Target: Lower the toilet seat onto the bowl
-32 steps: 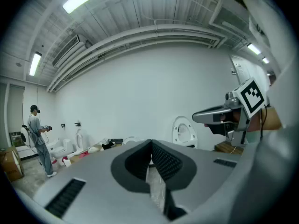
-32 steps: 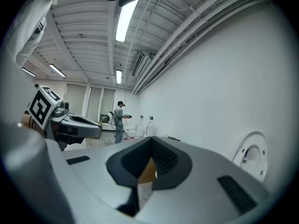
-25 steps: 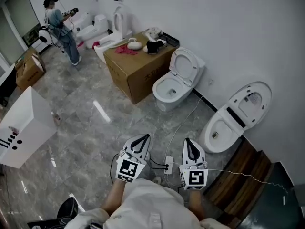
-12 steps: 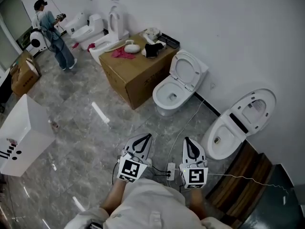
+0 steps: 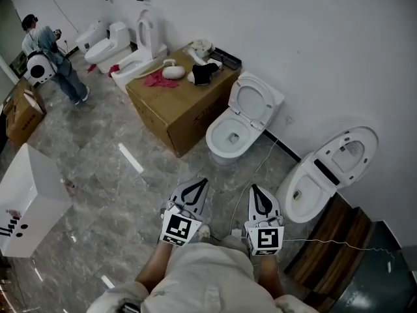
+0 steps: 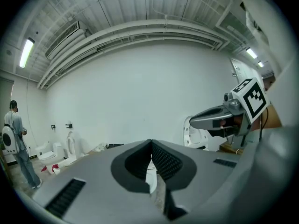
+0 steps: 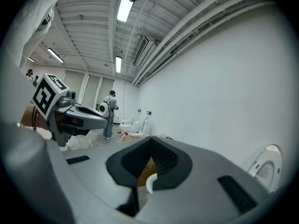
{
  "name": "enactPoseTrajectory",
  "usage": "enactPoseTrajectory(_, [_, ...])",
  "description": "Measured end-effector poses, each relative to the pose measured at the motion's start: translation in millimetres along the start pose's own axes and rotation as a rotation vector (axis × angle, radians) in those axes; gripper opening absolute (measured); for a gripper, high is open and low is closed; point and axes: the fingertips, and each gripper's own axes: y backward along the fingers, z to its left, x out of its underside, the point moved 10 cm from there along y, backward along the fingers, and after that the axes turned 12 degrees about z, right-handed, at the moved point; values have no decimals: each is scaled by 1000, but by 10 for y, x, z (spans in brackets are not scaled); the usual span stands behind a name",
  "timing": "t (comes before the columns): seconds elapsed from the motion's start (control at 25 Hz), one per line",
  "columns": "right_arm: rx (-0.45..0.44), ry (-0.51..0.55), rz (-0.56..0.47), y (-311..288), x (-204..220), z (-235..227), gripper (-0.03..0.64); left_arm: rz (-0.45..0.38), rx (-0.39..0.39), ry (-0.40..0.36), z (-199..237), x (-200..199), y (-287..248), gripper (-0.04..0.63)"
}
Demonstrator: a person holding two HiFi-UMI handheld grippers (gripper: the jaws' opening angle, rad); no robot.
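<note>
on box (image 5: 186,119) beside toilet (image 5: 221,150), unreadable print

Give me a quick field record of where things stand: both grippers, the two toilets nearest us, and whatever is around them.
left gripper: fingers shut, empty, held out over the floor
right gripper: fingers shut, empty, level with the left one
toilet by the box: seat raised, bowl open
right-hand toilet: seat raised, bowl open
contact: neither gripper touches a toilet
cardboard box: left of the nearer toilet, cloths and small items on top
person: standing far left, by more toilets
</note>
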Motion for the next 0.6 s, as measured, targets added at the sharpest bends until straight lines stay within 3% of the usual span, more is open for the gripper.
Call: enactPoseTrajectory(0.6, [36,-16,19,-648,-60,-254,6,-15,13,11,441,-99,-578,14])
